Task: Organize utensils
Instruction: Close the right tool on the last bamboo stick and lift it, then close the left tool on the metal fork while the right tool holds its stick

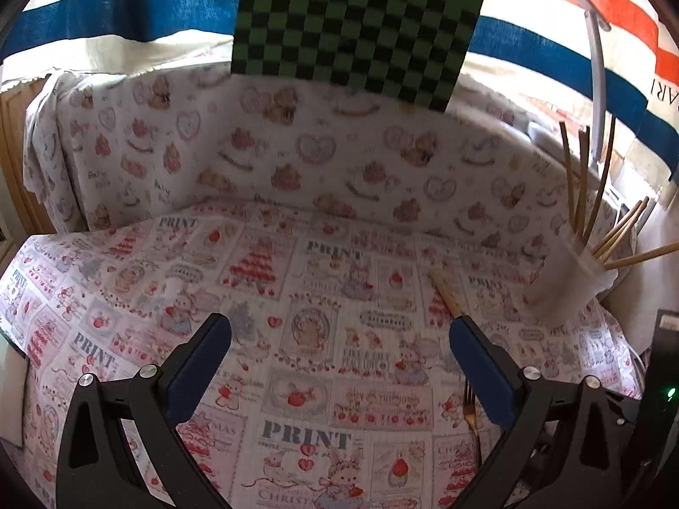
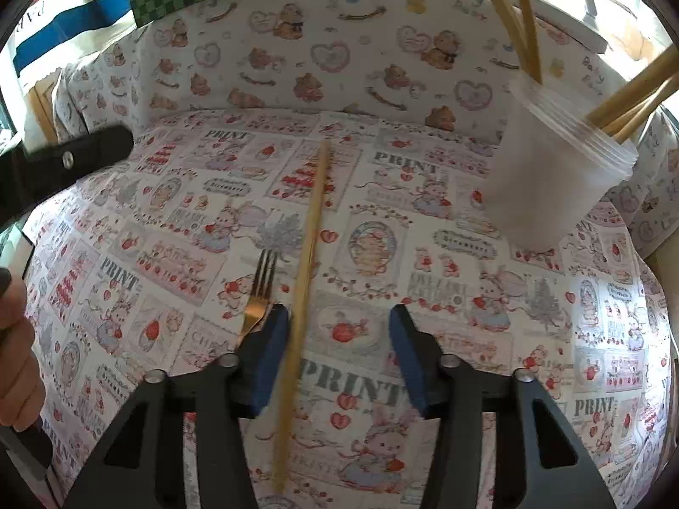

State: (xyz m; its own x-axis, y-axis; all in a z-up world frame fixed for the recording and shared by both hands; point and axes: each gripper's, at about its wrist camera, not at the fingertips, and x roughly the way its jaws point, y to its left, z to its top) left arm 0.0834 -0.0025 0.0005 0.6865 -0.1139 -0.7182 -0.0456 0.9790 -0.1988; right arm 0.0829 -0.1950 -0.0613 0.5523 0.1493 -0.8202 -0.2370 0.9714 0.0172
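A single wooden chopstick [image 2: 309,250] lies on the printed tablecloth, running between the open fingers of my right gripper [image 2: 339,335], close to the left finger; nothing is gripped. A gold fork [image 2: 258,301] lies just left of that finger. A translucent white cup [image 2: 551,178] with several chopsticks stands at the right. My left gripper [image 1: 339,339] is open and empty above the cloth. In the left wrist view the chopstick's end [image 1: 445,292] and the fork [image 1: 471,407] show by its right finger, and the cup [image 1: 573,284] stands at the far right.
A bear-print cloth [image 1: 297,157] covers the raised back behind the table. A green checkered board [image 1: 356,25] stands above it. The left gripper's black body [image 2: 63,165] and a hand [image 2: 17,348] show at the left edge of the right wrist view.
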